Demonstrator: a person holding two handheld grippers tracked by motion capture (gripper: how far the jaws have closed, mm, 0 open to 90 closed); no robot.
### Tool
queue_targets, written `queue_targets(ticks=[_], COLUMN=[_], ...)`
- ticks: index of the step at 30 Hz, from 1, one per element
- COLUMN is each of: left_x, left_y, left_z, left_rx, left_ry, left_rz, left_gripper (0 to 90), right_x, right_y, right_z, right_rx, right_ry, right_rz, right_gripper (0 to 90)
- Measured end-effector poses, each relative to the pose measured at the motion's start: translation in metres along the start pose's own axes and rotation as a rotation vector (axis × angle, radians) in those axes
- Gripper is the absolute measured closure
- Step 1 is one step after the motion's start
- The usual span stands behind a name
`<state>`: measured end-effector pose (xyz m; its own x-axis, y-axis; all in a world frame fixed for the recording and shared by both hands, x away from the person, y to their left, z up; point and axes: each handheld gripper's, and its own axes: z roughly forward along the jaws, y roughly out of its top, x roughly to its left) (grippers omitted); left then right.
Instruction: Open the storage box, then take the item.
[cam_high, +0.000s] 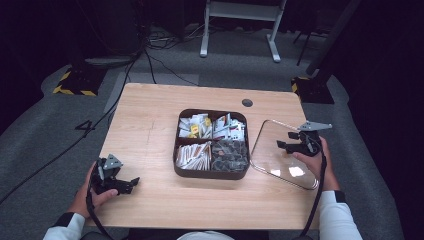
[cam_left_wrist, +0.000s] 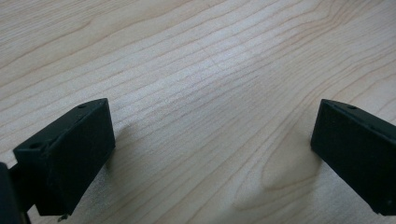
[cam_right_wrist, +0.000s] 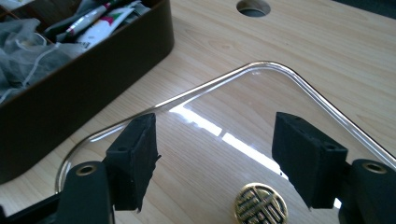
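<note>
I read this as the moment just after the clear lid (cam_high: 282, 155) has been set down: it lies flat on the wooden table (cam_high: 150, 125), just to the right of the dark brown compartment box (cam_high: 210, 172), its near-left edge close to the box wall but, as far as I can tell, not touching it. The box stands open, with sachets and packets in its four sections and what look like mesh tea bags (cam_right_wrist: 18, 51) in the one nearest my right hand.

My right gripper (cam_high: 295, 144) hovers over the lid with its jaws spread apart and nothing between the pads; in the right gripper view the round brass knob (cam_right_wrist: 260, 204) of the lid sits low between the jaws, free of both. So I judge the lid released.

My left gripper (cam_high: 120, 184) rests near the front left of the table, well apart from the box, its jaws wide open over bare wood.

The step in hand, as I judge it, is clearing the right hand off the lid. The next move probably calls for reaching into the open box for one of the packets, which means lifting clear of the knob first so as not to drag the lid, then coming over the box wall from above and choosing one compartment.
</note>
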<state>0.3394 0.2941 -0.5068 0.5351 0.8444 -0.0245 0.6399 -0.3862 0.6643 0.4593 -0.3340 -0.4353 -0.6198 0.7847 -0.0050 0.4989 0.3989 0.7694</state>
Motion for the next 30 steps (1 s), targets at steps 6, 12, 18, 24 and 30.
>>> queue_targets(ticks=[6,12,18,24,30], left_x=[0.000,0.000,0.000,0.000,0.000], left_y=[0.000,0.000,0.001,0.001,0.001], left_z=[0.000,0.000,0.001,0.001,0.000], left_rx=[0.000,-0.002,0.000,0.000,0.001], left_ry=[0.000,0.000,-0.001,0.000,0.000], left_rz=[0.001,-0.003,-0.001,-0.002,0.000], left_gripper=[0.0,0.0,0.0,0.0,0.0], right_x=[0.014,0.029,0.045,0.061,0.078], right_y=[0.014,0.032,0.051,0.074,0.084], right_z=[0.002,0.010,0.020,0.033,0.054], right_rx=[-0.018,-0.027,-0.039,-0.050,-0.029], right_ry=[0.019,0.046,0.069,0.087,0.109], right_rz=[-0.032,-0.064,-0.089,-0.118,-0.153], right_gripper=[32.0,33.3,34.2,34.4,34.3])
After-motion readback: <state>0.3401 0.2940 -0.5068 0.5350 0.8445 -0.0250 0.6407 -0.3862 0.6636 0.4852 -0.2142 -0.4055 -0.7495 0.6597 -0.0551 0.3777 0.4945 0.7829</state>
